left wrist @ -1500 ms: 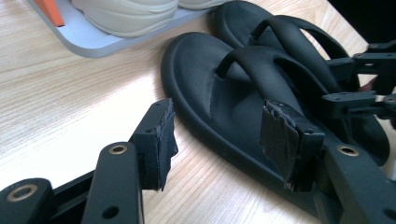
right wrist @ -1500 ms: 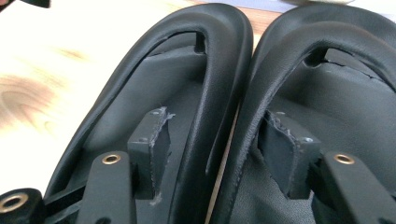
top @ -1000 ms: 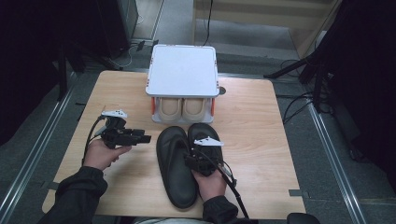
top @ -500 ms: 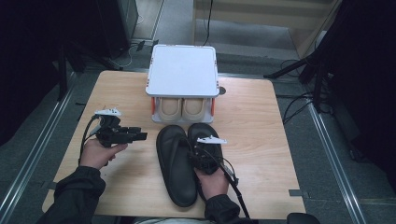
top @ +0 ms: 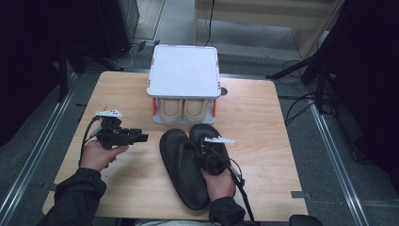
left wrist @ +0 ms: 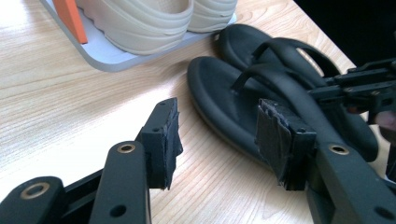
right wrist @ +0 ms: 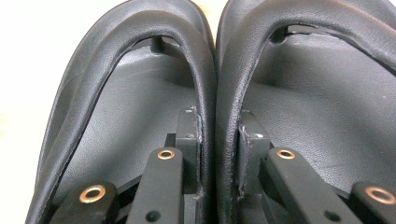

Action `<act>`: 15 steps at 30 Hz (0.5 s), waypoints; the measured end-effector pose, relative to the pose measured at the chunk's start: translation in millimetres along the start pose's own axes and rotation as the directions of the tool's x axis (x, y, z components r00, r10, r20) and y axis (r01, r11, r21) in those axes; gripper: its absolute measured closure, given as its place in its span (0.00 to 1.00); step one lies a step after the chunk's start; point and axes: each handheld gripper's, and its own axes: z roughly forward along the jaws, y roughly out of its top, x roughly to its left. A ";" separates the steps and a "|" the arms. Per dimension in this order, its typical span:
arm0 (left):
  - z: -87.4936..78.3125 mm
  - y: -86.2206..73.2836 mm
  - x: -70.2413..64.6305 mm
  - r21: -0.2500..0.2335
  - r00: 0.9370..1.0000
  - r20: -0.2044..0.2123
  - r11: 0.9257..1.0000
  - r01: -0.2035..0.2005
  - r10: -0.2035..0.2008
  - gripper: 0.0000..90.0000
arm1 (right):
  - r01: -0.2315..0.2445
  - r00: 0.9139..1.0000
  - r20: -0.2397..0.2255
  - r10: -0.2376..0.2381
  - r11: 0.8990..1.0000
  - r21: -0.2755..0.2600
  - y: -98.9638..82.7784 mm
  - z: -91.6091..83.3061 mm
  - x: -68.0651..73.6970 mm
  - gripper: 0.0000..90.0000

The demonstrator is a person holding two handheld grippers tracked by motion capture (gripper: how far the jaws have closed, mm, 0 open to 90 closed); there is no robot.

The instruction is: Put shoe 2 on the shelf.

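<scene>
Right now two black flip-flop sandals, the left sandal point(top: 181, 169) and the right sandal point(top: 209, 146), are lying side by side, touching, on the near half of the wooden table point(top: 263, 122), toes pointing toward the far edge. The right gripper point(top: 210, 157) is sitting over their inner edges, and in the right gripper view its jaws, which have just been closing, are pinching the two adjoining inner straps point(right wrist: 217, 107) together, one pad inside each sandal's strap loop. The person's right hand point(top: 220, 182) is gripping its handle at the heel end of the sandals. Well apart to the left, the left gripper point(top: 136, 137) is hovering level above bare tabletop, held in the left hand point(top: 96, 154), its jaws standing spread with nothing between them, aimed toward the sandals. Just beyond the sandal toes, a white shoe rack point(top: 184, 70) with orange posts is standing, and a pair of beige shoes point(top: 183, 109) is resting on its lower shelf.
</scene>
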 end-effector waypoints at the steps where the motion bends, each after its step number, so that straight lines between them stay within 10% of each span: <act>1: -0.1 0.0 0.0 0.002 1.000 -0.004 1.000 -0.001 0.001 0.54 | -0.004 1.000 -0.006 0.004 1.000 -0.006 0.5 -2.5 -1.4 0.84; 8: 0.3 -0.1 2.6 0.011 1.000 -0.019 1.000 0.012 -0.012 0.52 | 0.068 0.995 -0.079 -0.067 0.998 0.015 2.9 -23.5 -12.7 0.84; 15: -0.3 0.1 3.1 0.017 0.999 -0.033 1.000 0.014 -0.013 0.51 | 0.269 0.937 -0.249 -0.243 0.960 0.075 1.4 -37.9 -22.1 0.84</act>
